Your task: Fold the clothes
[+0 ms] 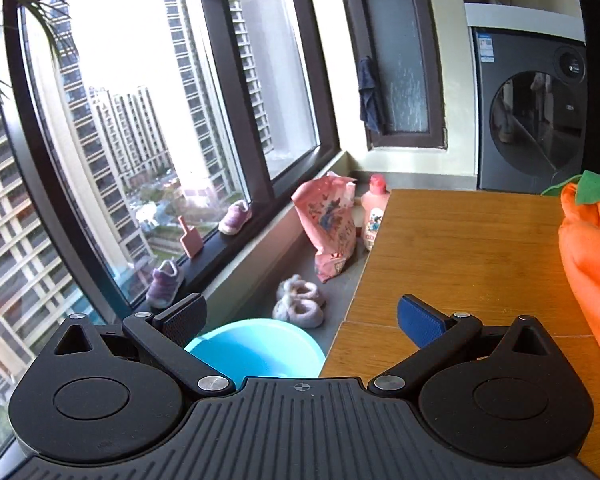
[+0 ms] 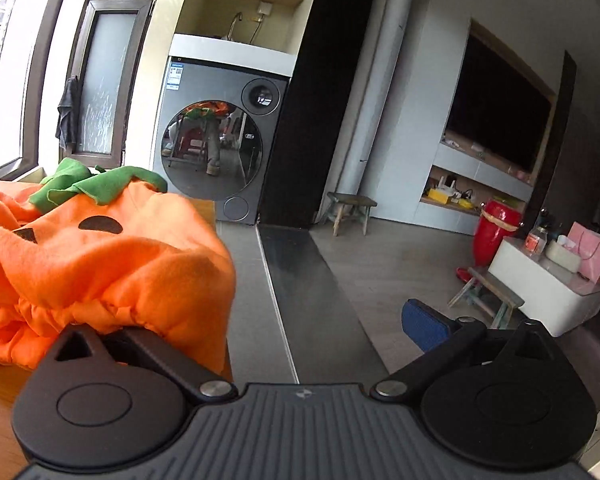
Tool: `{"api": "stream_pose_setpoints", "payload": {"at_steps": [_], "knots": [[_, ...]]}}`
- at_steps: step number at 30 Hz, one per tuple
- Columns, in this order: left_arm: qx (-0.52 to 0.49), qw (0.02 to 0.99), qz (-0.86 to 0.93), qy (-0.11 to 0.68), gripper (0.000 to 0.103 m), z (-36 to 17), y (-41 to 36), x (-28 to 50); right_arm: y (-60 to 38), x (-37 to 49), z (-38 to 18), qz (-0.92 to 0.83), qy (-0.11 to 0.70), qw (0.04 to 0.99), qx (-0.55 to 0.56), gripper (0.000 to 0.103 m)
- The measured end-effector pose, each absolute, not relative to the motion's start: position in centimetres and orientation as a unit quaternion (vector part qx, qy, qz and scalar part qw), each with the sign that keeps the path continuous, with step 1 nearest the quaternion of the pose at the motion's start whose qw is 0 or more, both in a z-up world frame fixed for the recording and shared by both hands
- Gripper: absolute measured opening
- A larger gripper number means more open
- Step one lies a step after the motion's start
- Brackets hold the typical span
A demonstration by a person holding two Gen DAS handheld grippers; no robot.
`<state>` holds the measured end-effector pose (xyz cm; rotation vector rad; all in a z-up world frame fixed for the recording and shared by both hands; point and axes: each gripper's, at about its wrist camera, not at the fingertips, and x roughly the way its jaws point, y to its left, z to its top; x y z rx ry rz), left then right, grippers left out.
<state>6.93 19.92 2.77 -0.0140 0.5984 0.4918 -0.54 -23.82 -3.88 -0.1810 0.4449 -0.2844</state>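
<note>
Orange pumpkin costume (image 2: 112, 264) bunched on wooden table (image 1: 460, 264), both hand-held grippers wide open, empty.

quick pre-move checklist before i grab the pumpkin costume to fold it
1. Left gripper open and empty: ok.
2. Right gripper open: ok, though its left finger is hidden behind fabric.
3. Orange pumpkin costume on the wooden table: ok.
4. Costume laid flat: not ok, it is bunched up.
5. Bare table for folding: ok on the left side.
6. Right gripper's contact with the costume: cannot tell.
</note>
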Motion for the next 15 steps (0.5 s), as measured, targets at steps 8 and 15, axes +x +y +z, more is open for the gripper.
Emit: {"api": "stream_pose_setpoints", "payload": {"at_steps": [8, 15], "knots": [[0.135, 0.948, -0.032, 0.287, 0.103, 0.3, 2.3, 6.6, -21.5, -1.4, -3.1, -0.111, 0.199, 0.968, -0.102, 0.103], [0.231, 0.923, -0.032, 0.307, 0.103, -5.1, -5.3, 13.5, -20.9, 0.4, -2.1, -0.104, 0.188, 0.969, -0.123, 0.103]]}}
